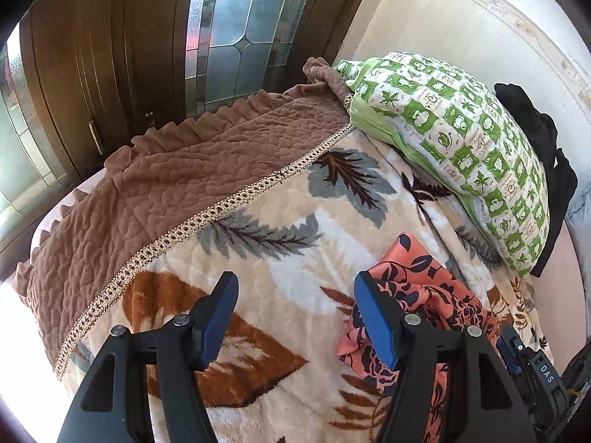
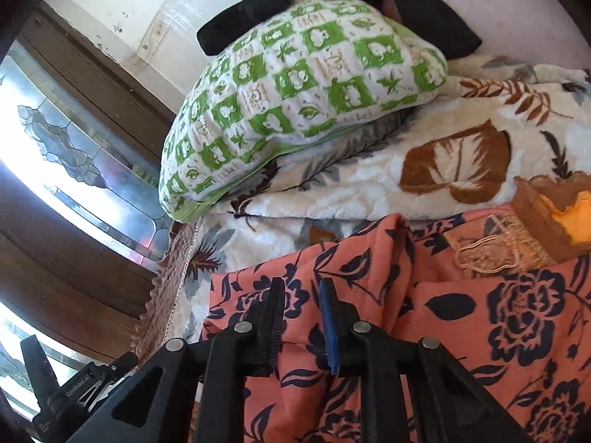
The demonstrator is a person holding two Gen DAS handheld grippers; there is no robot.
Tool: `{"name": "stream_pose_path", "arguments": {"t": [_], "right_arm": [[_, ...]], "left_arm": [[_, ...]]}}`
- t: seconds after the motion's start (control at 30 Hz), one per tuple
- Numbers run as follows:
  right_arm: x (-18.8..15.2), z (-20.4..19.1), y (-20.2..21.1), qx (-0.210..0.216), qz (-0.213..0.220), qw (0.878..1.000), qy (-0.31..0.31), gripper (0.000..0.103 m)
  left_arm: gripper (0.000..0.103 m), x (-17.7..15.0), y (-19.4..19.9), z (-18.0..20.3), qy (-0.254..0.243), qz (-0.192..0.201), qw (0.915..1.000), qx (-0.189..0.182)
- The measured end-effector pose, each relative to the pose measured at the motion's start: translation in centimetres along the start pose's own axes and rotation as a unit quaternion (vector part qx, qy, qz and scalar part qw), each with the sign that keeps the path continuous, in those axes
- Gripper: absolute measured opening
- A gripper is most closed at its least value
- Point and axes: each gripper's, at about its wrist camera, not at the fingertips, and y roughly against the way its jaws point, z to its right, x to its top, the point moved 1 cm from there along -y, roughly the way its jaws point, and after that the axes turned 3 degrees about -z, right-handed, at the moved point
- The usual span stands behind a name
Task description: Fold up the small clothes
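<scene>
An orange garment with a dark floral print (image 2: 461,317) lies on the leaf-patterned blanket (image 2: 369,192). It also shows at the lower right of the left wrist view (image 1: 417,288). My left gripper (image 1: 295,288) is open and empty above the blanket, just left of the garment's edge. My right gripper (image 2: 301,288) hovers over the garment with its jaws a narrow gap apart and nothing between them. A tan lace piece with an orange patch (image 2: 532,229) lies on the garment's far right.
A green-and-white patterned pillow (image 1: 461,140) lies at the bed's head with black clothing (image 1: 535,125) behind it. A brown quilted bedspread (image 1: 166,184) covers the bed's left side. A wooden door with leaded glass (image 1: 229,29) stands beyond the bed.
</scene>
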Motion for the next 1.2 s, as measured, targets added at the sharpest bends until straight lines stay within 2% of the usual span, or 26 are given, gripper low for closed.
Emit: {"name": "stream_pose_path", "arguments": {"t": [0.07, 0.1, 0.13, 0.2, 0.27, 0.3, 0.33, 0.37, 0.43, 0.47, 0.67, 0.8, 0.87, 0.97, 1.03, 1.1, 1.13, 1.2], "right_arm": [[0.0, 1.0, 0.1, 0.02, -0.015, 1.0, -0.018, 0.07], [-0.1, 1.5, 0.2, 0.025, -0.004, 0.999, -0.036, 0.094], [0.0, 1.8, 0.2, 0.031, 0.006, 0.998, -0.046, 0.094], [0.0, 2.3, -0.8, 0.048, 0.0, 0.998, -0.048, 0.091], [0.0, 2.5, -2.7, 0.053, -0.028, 0.997, -0.054, 0.078], [-0.1, 2.4, -3.7, 0.057, -0.044, 0.996, -0.053, 0.069], [-0.3, 2.1, -4.5, 0.054, -0.057, 0.996, -0.046, 0.053], [-0.6, 1.7, -5.0, 0.043, -0.065, 0.996, -0.034, 0.043], [-1.1, 0.9, -4.8, 0.037, -0.061, 0.997, -0.016, 0.01], [-1.3, 0.7, -4.0, 0.045, -0.051, 0.998, -0.012, 0.004], [-0.6, 0.8, 6.1, 0.028, 0.075, 0.997, 0.02, 0.003], [0.0, 4.3, 14.9, -0.026, 0.156, 0.987, 0.022, 0.002], [-0.2, 7.6, 19.0, -0.073, 0.187, 0.98, 0.01, 0.002], [-0.7, 13.6, 23.9, -0.151, 0.21, 0.966, -0.008, 0.002], [-1.4, 17.6, 25.8, -0.193, 0.205, 0.959, -0.028, 0.002], [-2.8, 21.4, 27.1, -0.192, 0.203, 0.958, -0.066, 0.002], [-3.7, 22.9, 27.3, -0.18, 0.193, 0.961, -0.079, 0.002], [-5.6, 25.3, 27.2, -0.183, 0.163, 0.964, -0.098, 0.003]], "left_arm": [[0.066, 0.0, 0.0, 0.0, 0.001, 0.0, 1.0, 0.001], [0.066, -0.1, -0.1, 0.1, 0.0, -0.002, 1.0, 0.0], [0.066, -0.1, -0.2, 0.2, -0.003, -0.003, 1.0, -0.001], [0.066, -0.1, -0.3, 0.5, -0.011, -0.003, 0.9999, 0.003], [0.066, -0.1, -0.5, 0.7, -0.016, -0.003, 0.9998, 0.006], [0.066, -0.1, -0.5, 0.8, -0.017, -0.003, 0.9998, 0.007], [0.066, 0.0, -0.6, 0.8, -0.018, -0.003, 0.9998, 0.008], [0.066, 0.0, -0.6, 0.9, -0.017, -0.003, 0.9998, 0.01], [0.066, 0.1, -0.8, 0.9, -0.017, -0.005, 0.9998, 0.01], [0.066, 0.1, -0.8, 0.9, -0.017, -0.005, 0.9998, 0.011], [0.066, -0.4, -0.6, 1.4, -0.027, 0.0, 0.9995, 0.017], [0.066, -1.1, -1.0, 2.6, -0.048, -0.009, 0.9987, 0.015], [0.066, -1.8, -1.2, 3.7, -0.066, -0.012, 0.9976, 0.017], [0.066, -3.1, -1.6, 6.0, -0.103, -0.016, 0.9943, 0.02], [0.066, -4.4, -1.7, 8.0, -0.133, -0.019, 0.9908, 0.016], [0.066, -6.0, -1.8, 10.3, -0.175, -0.02, 0.9843, 0.012], [0.066, -6.9, -1.9, 11.5, -0.196, -0.02, 0.9803, 0.009], [0.066, -8.7, -2.0, 13.6, -0.236, -0.021, 0.9714, 0.002]]}}
